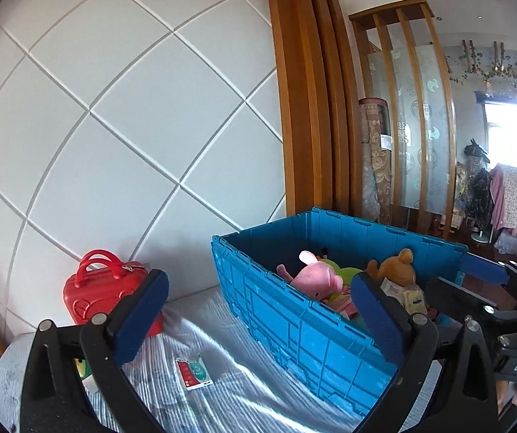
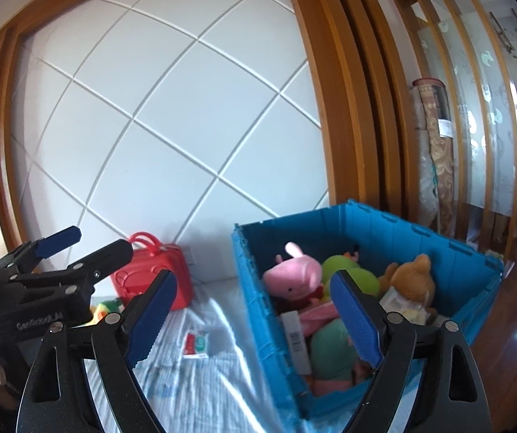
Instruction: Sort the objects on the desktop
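Left tongs [image 1: 258,310] spread wide apart, nothing between the blue pads, hovering above the striped surface [image 1: 229,389]. Right tongs [image 2: 254,319] likewise apart and empty, poised over the near left corner of the blue crate [image 2: 420,231]. Inside the crate: pink pig plush [image 2: 294,278] at about 10 o'clock, green plush [image 2: 352,270] beside it, brown bear plush [image 2: 411,283] toward 2 o'clock, a second green plush [image 2: 330,350] and a barcoded box [image 2: 296,339] at the near wall. Outside the crate, at its 9 o'clock: red toy suitcase [image 1: 96,285] against the white panelled wall [image 1: 114,115], small red-and-green packet [image 1: 194,371] flat on the surface nearer the tongs. Yellow-green toy [image 2: 105,306] partly hidden behind the left tongs in the right wrist view.
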A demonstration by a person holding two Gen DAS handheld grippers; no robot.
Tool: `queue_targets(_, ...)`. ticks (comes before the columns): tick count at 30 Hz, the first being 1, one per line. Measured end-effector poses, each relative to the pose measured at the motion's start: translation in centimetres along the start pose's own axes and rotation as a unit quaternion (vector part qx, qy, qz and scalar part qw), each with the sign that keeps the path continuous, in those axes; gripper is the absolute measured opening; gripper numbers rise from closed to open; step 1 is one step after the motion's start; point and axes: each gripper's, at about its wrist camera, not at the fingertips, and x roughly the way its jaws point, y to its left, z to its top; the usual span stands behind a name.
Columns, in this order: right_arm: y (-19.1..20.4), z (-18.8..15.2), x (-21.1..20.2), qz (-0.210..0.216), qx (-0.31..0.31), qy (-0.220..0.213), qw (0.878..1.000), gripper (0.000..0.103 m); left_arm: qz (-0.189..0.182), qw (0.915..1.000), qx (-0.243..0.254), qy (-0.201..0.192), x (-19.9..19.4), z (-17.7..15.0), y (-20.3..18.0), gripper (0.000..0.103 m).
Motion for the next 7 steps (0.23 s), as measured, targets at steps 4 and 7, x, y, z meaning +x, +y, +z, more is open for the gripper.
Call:
queue_targets(4,3.0,-1.1,-0.9,-0.003,0.009,0.004,1.000,0.088,0.011,0.9999,0.005,-0.006,-2.3,-0.3,2.1,0.101)
queue_targets(7,4.8,-1.5,-1.7,-0.006,0.014,0.003,1.000,0.088,0.035,0.9992,0.004,-0.019,-4.2,-0.4,3.6,0.101)
